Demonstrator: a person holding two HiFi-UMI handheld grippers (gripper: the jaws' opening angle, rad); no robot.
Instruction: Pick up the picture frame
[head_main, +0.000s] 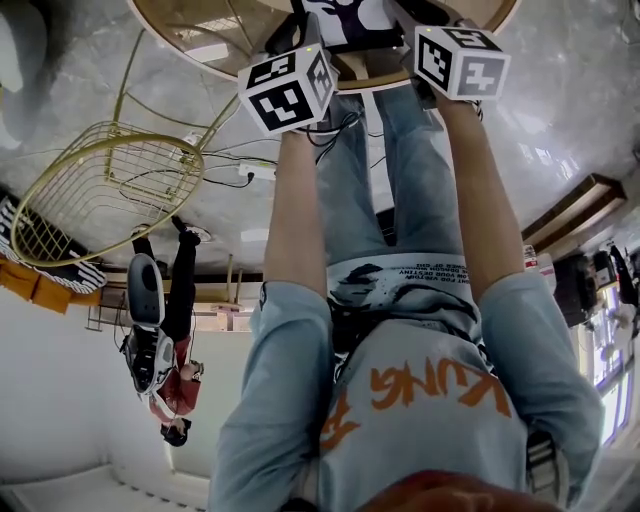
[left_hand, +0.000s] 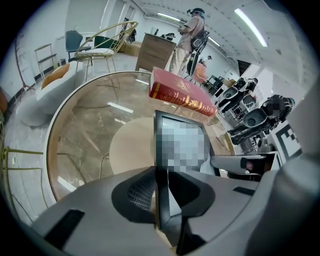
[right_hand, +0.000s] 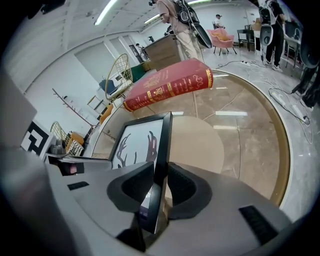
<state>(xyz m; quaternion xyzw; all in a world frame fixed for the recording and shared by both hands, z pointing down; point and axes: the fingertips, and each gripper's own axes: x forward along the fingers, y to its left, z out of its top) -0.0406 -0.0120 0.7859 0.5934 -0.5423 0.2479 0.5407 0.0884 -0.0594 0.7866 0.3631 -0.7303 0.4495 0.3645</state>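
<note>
So I'm going at the picture frame (right_hand: 137, 142) two-handed here, one tool on each side edge. It's a thin flat thing standing on the round glass table (right_hand: 260, 135). I'm figuring a single grab at one edge would let it swing or twist, while taking both sides should keep it square on the lift.

My right tool (right_hand: 159, 187) is pinching the frame's right edge, with its jaws pressing on the front and back of the black moulding. My left tool (left_hand: 161, 200) is doing the same on the left edge. One jaw there is clearly lying against the moulding, and the other looks to be too, though it's sitting in shadow. Both tools are angling steeply down and coming in from the front. A red book (right_hand: 170, 87) with gold lettering is lying on the table just past the frame.

The frame is sitting between my two tools, near my side of the table and roughly upright. The picture side (an antler print) is facing back toward me. Its long axis seems to be running up from the table, portrait style, but the wide lens is stretching things, so I'm not betting on it. The tool bodies are hiding the bottom edge, so I can't say whether it's resting on the glass or just clear of it.
</note>
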